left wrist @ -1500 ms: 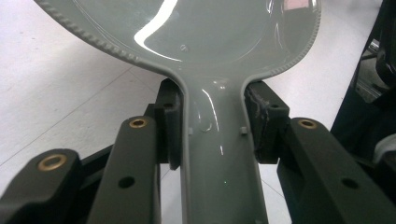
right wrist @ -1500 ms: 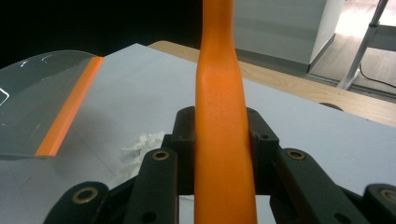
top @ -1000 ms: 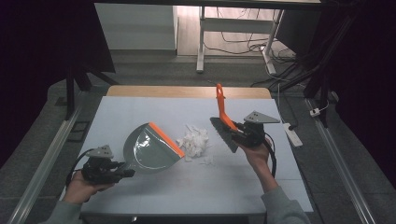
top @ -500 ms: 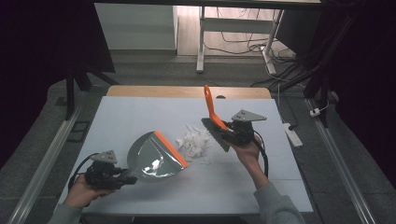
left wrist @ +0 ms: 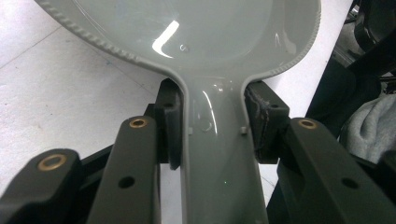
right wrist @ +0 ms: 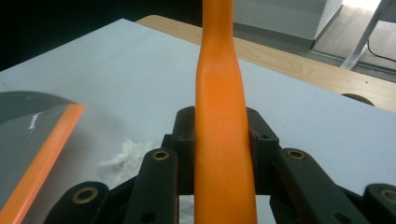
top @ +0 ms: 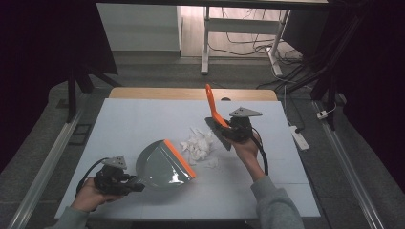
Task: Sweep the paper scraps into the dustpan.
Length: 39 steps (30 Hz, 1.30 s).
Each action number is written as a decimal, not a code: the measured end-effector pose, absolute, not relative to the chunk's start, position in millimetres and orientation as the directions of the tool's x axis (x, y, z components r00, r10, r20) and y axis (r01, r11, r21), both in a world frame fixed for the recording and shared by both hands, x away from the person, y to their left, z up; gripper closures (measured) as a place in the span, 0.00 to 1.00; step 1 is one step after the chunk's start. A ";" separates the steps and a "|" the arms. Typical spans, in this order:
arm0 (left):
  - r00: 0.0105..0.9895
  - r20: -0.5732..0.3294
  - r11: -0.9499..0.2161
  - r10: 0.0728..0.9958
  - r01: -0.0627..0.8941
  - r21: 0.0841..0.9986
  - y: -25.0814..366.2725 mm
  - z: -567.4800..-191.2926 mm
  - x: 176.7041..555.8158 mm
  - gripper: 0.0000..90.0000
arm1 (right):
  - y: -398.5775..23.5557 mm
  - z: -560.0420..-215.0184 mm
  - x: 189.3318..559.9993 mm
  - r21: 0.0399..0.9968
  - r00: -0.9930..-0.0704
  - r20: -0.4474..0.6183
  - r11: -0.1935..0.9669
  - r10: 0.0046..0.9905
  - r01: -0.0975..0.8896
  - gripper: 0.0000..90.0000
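Observation:
My left gripper, at the table's near left, is shut on the handle of a grey dustpan. The pan's orange lip faces a pile of white paper scraps. In the left gripper view the pads clamp the grey handle on both sides. Just right of the pile, my right gripper is shut on an orange-handled brush. The brush's handle points up and away, and its dark head sits by the scraps. The right gripper view has the orange handle between the jaws, with the dustpan lip and scraps at left.
The white tabletop has a wooden strip along its far edge. One loose scrap lies near the pile. A power strip lies on the floor at right, and a white desk frame stands behind.
My right gripper has carried the brush left and slightly down, up to the paper pile. The dustpan has shifted a little nearer; the left hand has barely moved.

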<state>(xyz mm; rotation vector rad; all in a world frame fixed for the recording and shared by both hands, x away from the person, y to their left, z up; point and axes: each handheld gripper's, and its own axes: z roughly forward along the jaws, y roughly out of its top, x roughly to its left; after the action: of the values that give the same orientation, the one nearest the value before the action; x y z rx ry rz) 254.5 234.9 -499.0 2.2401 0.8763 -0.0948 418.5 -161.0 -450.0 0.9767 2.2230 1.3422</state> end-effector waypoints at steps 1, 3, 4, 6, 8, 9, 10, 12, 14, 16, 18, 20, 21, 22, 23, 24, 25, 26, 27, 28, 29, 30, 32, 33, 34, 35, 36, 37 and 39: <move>0.766 -0.310 -0.510 0.563 0.618 0.598 235.0 -499.3 254.9 0.68 | -158.8 -452.1 423.4 0.873 -0.687 0.035 0.313 0.726 0.375 0.77; 0.767 -0.313 -0.511 0.561 0.618 0.597 235.5 -499.6 255.8 0.68 | -157.8 -453.4 425.6 0.870 -0.683 0.034 0.315 0.729 0.379 0.77; 0.766 -0.314 -0.513 0.560 0.619 0.595 235.7 -499.8 256.4 0.68 | -155.8 -456.6 429.8 0.866 -0.676 0.036 0.315 0.736 0.389 0.77; 0.766 -0.312 -0.518 0.562 0.620 0.590 235.4 -501.0 257.7 0.68 | -153.2 -460.1 434.1 0.861 -0.670 0.038 0.316 0.741 0.399 0.77; 0.769 -0.303 -0.532 0.563 0.618 0.579 234.4 -503.6 259.7 0.68 | -150.0 -463.5 438.7 0.857 -0.666 0.031 0.323 0.745 0.402 0.77; 0.768 -0.303 -0.538 0.564 0.620 0.572 233.7 -505.2 260.7 0.68 | -148.7 -465.2 441.3 0.856 -0.666 0.033 0.323 0.746 0.405 0.77; 0.767 -0.303 -0.539 0.565 0.622 0.568 232.9 -507.0 261.6 0.68 | -148.7 -465.2 441.3 0.856 -0.666 0.033 0.323 0.746 0.405 0.77; 0.768 -0.304 -0.547 0.564 0.623 0.559 230.7 -509.3 262.7 0.68 | -145.8 -468.3 446.1 0.853 -0.660 0.039 0.320 0.750 0.413 0.77; 0.774 -0.302 -0.557 0.556 0.617 0.557 228.5 -510.7 263.8 0.68 | -141.7 -472.5 452.0 0.848 -0.658 0.040 0.323 0.752 0.420 0.77; 0.774 -0.305 -0.558 0.555 0.618 0.554 226.8 -511.6 265.3 0.68 | -140.5 -473.5 453.4 0.847 -0.657 0.039 0.324 0.753 0.421 0.77; 0.771 -0.310 -0.557 0.556 0.622 0.550 225.9 -511.9 266.7 0.68 | -139.1 -476.4 457.9 0.848 -0.655 0.054 0.312 0.754 0.429 0.77; 0.771 -0.313 -0.554 0.555 0.623 0.552 226.2 -511.7 267.5 0.68 | -137.4 -478.7 460.2 0.840 -0.655 0.042 0.329 0.755 0.433 0.77; 0.768 -0.314 -0.549 0.558 0.626 0.554 226.1 -511.9 267.6 0.68 | -136.7 -479.8 461.1 0.837 -0.654 0.036 0.334 0.756 0.433 0.77; 0.767 -0.315 -0.548 0.559 0.627 0.553 226.2 -512.1 268.1 0.68 | -136.6 -480.5 462.1 0.837 -0.655 0.039 0.334 0.755 0.434 0.77; 0.766 -0.316 -0.548 0.560 0.629 0.551 226.2 -512.6 268.8 0.68 | -136.6 -481.0 463.0 0.837 -0.654 0.040 0.332 0.756 0.435 0.77; 0.765 -0.317 -0.550 0.561 0.630 0.548 226.2 -513.1 269.5 0.68 | -136.8 -481.3 463.9 0.837 -0.654 0.039 0.333 0.756 0.435 0.77; 0.762 -0.319 -0.548 0.564 0.634 0.546 225.8 -513.7 270.1 0.68 | -136.8 -481.5 465.0 0.835 -0.651 0.036 0.335 0.758 0.436 0.77; 0.761 -0.319 -0.546 0.565 0.635 0.547 225.5 -514.3 270.7 0.68 | -136.8 -481.5 465.0 0.835 -0.651 0.036 0.335 0.758 0.436 0.77; 0.762 -0.319 -0.548 0.564 0.634 0.546 225.3 -514.6 271.3 0.68 | -137.1 -481.8 466.2 0.834 -0.651 0.034 0.337 0.758 0.437 0.77; 0.761 -0.319 -0.547 0.565 0.635 0.545 224.9 -514.6 271.5 0.68 | -137.2 -482.1 467.2 0.833 -0.646 0.031 0.338 0.762 0.438 0.77; 0.760 -0.319 -0.545 0.566 0.636 0.547 224.5 -514.5 271.6 0.68 | -137.4 -483.1 469.8 0.831 -0.643 0.031 0.338 0.765 0.442 0.77; 0.758 -0.322 -0.542 0.567 0.637 0.547 224.3 -514.5 271.9 0.68 | -137.4 -483.1 469.8 0.831 -0.643 0.031 0.338 0.765 0.442 0.77; 0.759 -0.325 -0.542 0.564 0.638 0.548 223.9 -514.8 272.6 0.68 | -136.7 -484.6 471.8 0.828 -0.641 0.028 0.341 0.767 0.445 0.77; 0.760 -0.325 -0.544 0.563 0.637 0.547 223.7 -515.2 273.0 0.68 | -136.0 -485.3 472.6 0.825 -0.641 0.028 0.344 0.767 0.448 0.77; 0.760 -0.324 -0.545 0.564 0.637 0.545 223.4 -515.6 273.2 0.68 | -134.1 -486.7 473.8 0.821 -0.643 0.023 0.352 0.765 0.449 0.77; 0.760 -0.323 -0.547 0.564 0.637 0.543 223.2 -515.8 273.4 0.68 | -134.1 -486.7 473.8 0.821 -0.643 0.023 0.352 0.765 0.449 0.77; 0.759 -0.321 -0.547 0.566 0.637 0.543 222.9 -515.8 273.5 0.68 | -133.2 -487.2 474.1 0.818 -0.645 0.021 0.358 0.764 0.450 0.77; 0.759 -0.317 -0.545 0.569 0.637 0.545 222.5 -515.8 273.4 0.68 | -132.2 -487.7 474.5 0.817 -0.647 0.021 0.360 0.762 0.450 0.77; 0.757 -0.321 -0.541 0.569 0.638 0.547 222.1 -515.5 273.8 0.68 | -130.5 -488.8 475.3 0.818 -0.648 0.024 0.357 0.762 0.451 0.77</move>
<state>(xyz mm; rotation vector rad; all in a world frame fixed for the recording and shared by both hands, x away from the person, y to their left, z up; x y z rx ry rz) 273.8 222.1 -515.5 2.2892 0.8998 -0.1365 475.3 -130.5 -488.8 1.0646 2.2647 1.1927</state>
